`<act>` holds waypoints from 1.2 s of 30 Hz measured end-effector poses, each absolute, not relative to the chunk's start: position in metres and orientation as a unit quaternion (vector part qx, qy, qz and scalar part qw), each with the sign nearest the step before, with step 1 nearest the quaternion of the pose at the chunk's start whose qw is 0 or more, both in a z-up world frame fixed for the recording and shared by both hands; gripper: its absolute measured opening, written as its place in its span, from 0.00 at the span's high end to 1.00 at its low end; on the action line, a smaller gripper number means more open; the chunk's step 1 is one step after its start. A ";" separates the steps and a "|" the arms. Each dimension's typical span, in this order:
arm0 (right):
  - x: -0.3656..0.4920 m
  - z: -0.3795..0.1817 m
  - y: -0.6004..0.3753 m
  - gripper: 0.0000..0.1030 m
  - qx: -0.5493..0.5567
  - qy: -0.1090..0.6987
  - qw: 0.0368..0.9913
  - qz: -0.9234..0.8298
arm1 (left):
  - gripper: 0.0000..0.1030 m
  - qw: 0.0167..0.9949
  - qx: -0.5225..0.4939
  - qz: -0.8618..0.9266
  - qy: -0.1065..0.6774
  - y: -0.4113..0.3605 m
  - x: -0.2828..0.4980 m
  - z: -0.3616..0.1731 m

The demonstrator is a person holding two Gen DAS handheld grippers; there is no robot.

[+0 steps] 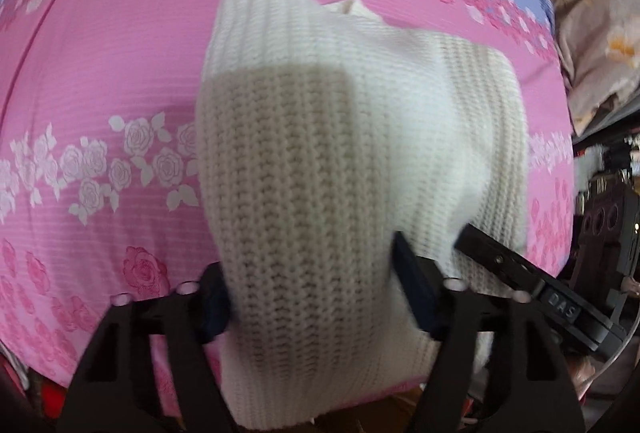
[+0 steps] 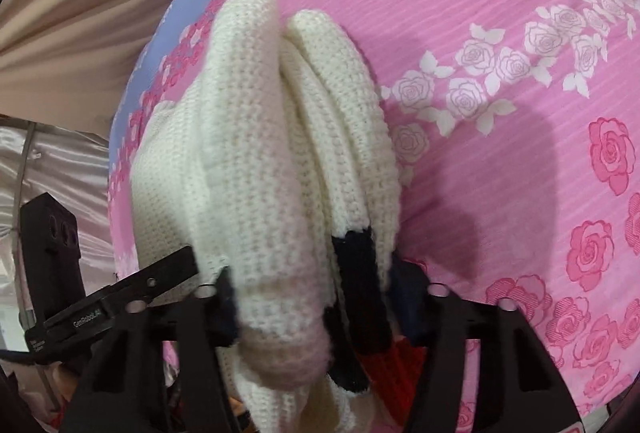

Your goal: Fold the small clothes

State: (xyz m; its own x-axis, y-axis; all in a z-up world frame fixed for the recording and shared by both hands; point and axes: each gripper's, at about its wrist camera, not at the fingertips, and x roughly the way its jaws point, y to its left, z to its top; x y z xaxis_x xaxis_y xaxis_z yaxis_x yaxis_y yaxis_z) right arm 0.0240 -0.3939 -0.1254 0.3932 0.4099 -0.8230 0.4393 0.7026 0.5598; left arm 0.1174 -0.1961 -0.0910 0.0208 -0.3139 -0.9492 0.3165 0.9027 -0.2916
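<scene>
1. Left wrist view: the white knit garment (image 1: 320,137) is bunched and draped rather than flat, its far part resting on the pink rose-print bedspread (image 1: 100,81) and its near part gathered up toward the camera. By my reading the fold is only partly made: layers are doubled over, but nothing is squared off or laid flat.

2. Same view, the left tool (image 1: 310,297): its 2 fingers stand about half spread with a thick roll of knit filling the gap, and both dark pads appear to press into the fabric, so it is pinching the garment. The right tool (image 1: 516,269) comes in from the right side, with its tip against the garment's edge.

3. Right wrist view: the white knit garment (image 2: 280,161) shows several stacked folds running away from the camera, with a black band (image 2: 356,261) and a red band (image 2: 400,361) near the bottom. It hangs just above the bedspread (image 2: 500,33). What is left, I judge, is laying it down and smoothing it.

4. Same view, the right tool (image 2: 316,309): its fingers are roughly half spread and clamped on the bundled knit. The left tool (image 2: 132,293) reaches in from the left and touches the garment's side.
</scene>
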 end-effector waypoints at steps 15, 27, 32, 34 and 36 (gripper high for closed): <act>-0.018 -0.023 -0.386 0.66 0.397 0.465 0.791 0.007 | 0.59 0.731 0.017 -0.316 0.605 -0.194 0.095 0.015; 0.026 0.086 -0.328 0.66 0.365 0.343 0.862 0.077 | 0.58 0.823 0.004 -0.315 0.473 -0.109 0.144 0.136; 0.090 0.107 -0.297 0.63 0.334 0.316 0.879 0.122 | 0.43 0.843 -0.013 -0.261 0.471 -0.062 0.208 0.113; 0.125 0.088 -0.285 0.54 0.322 0.330 0.878 0.130 | 0.20 0.850 -0.015 -0.225 0.476 -0.045 0.235 0.074; 0.161 0.041 -0.279 0.49 0.289 0.371 0.879 0.081 | 0.29 0.840 -0.001 -0.157 0.519 -0.026 0.264 0.017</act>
